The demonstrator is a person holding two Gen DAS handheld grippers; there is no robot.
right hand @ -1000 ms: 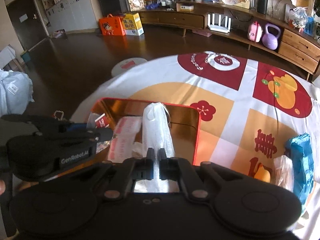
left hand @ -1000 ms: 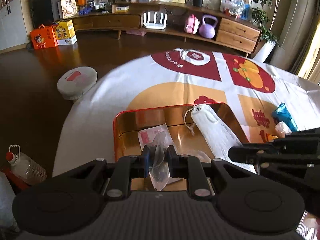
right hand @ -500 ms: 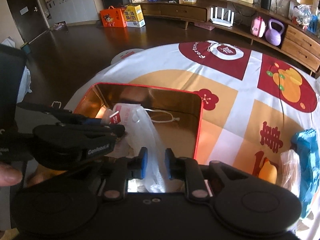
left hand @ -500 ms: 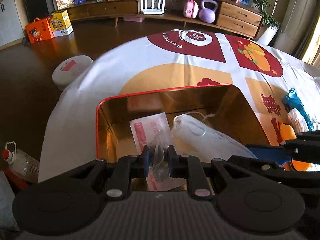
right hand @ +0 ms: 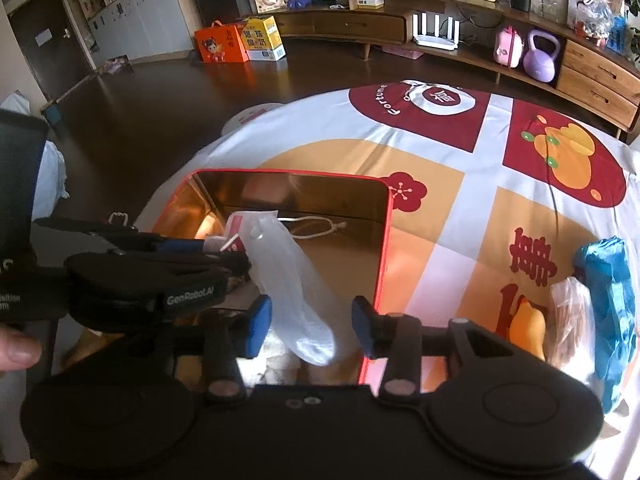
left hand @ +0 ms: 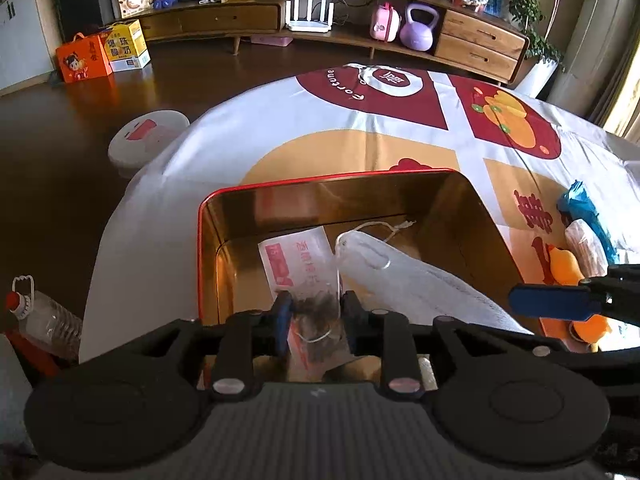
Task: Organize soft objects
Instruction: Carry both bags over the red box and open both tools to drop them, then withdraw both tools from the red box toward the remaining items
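A red-rimmed gold tin box (left hand: 320,180) (right hand: 382,240) sits on the patterned tablecloth. Inside lie a white mesh pouch with a drawstring (left hand: 400,276) (right hand: 292,284), a pink-and-white packet (left hand: 296,260) and a clear sachet with dark contents (left hand: 316,320). My left gripper (left hand: 316,320) is inside the box, jaws parted with the sachet between them. My right gripper (right hand: 312,324) is open over the box's near end, the white pouch lying loose between its fingers.
To the right of the box on the cloth lie an orange soft toy (right hand: 528,328) (left hand: 568,268), a clear bag (right hand: 572,320) and a blue bag (right hand: 608,280). The table edge drops to the dark floor on the left, with a white round robot vacuum (left hand: 148,136) below.
My right gripper opened and let go of the white pouch, which now rests in the box. My left gripper's jaws widened around the sachet and both grippers lowered toward the box.
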